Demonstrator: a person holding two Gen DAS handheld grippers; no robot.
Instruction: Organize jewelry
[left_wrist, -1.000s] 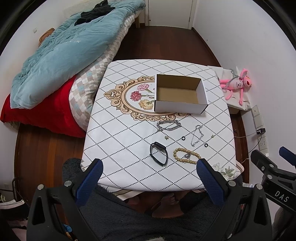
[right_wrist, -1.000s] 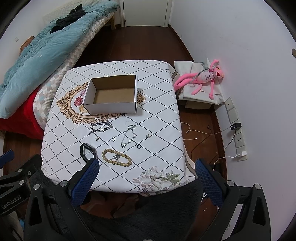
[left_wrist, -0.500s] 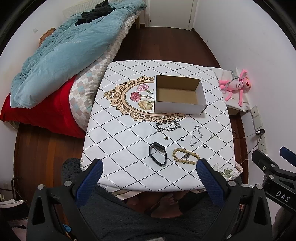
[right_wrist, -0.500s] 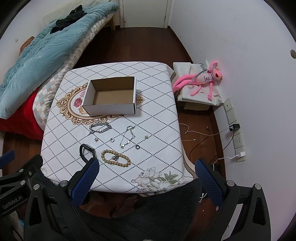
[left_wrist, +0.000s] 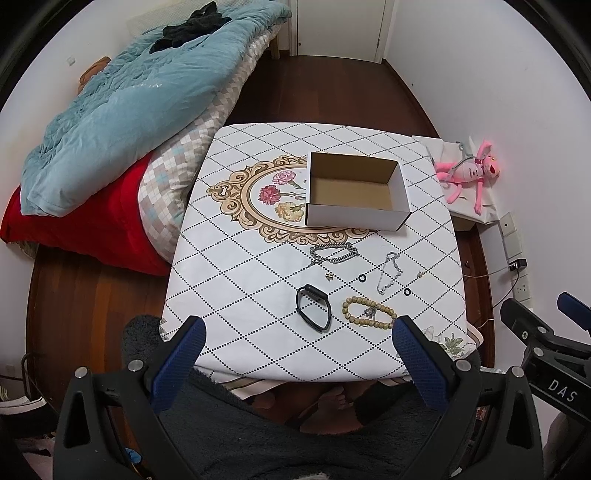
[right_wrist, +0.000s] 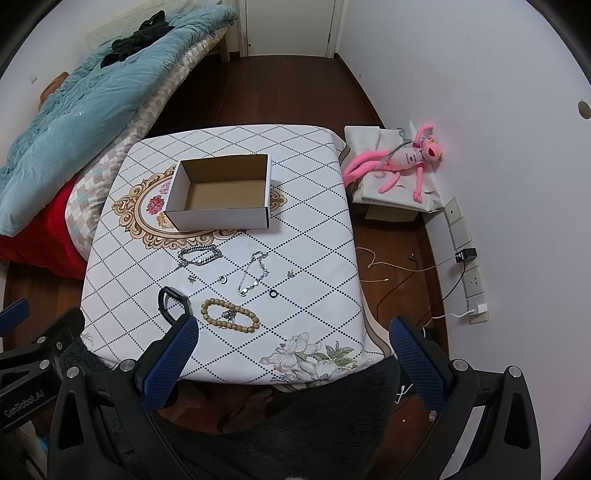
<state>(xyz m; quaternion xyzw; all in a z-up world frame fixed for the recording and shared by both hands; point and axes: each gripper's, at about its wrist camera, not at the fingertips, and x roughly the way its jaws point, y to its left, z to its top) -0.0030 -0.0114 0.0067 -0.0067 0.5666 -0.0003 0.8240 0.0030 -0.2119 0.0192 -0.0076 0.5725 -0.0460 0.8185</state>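
An empty white cardboard box (left_wrist: 356, 192) (right_wrist: 221, 197) stands open on the table (left_wrist: 240, 295) (right_wrist: 314, 258). In front of it lie a silver chain bracelet (left_wrist: 334, 253) (right_wrist: 199, 254), a thin silver chain (left_wrist: 389, 271) (right_wrist: 253, 273), a black band (left_wrist: 313, 308) (right_wrist: 173, 301), a wooden bead bracelet (left_wrist: 369, 314) (right_wrist: 229, 314), two small black rings (left_wrist: 362, 277) (right_wrist: 273, 293) and tiny earrings (left_wrist: 328, 276). My left gripper (left_wrist: 295, 345) and right gripper (right_wrist: 291, 347) are both open and empty, held above the table's near edge.
A bed with a blue quilt (left_wrist: 129, 96) and red blanket (left_wrist: 85, 229) lies to the left. A pink plush toy (right_wrist: 402, 158) lies on a bag by the right wall, with cables (right_wrist: 406, 266) and sockets on the floor. A grey fluffy rug (left_wrist: 258, 424) is below me.
Both views have pulled back and up very slightly. Nothing on the table has moved, and both grippers stay open.
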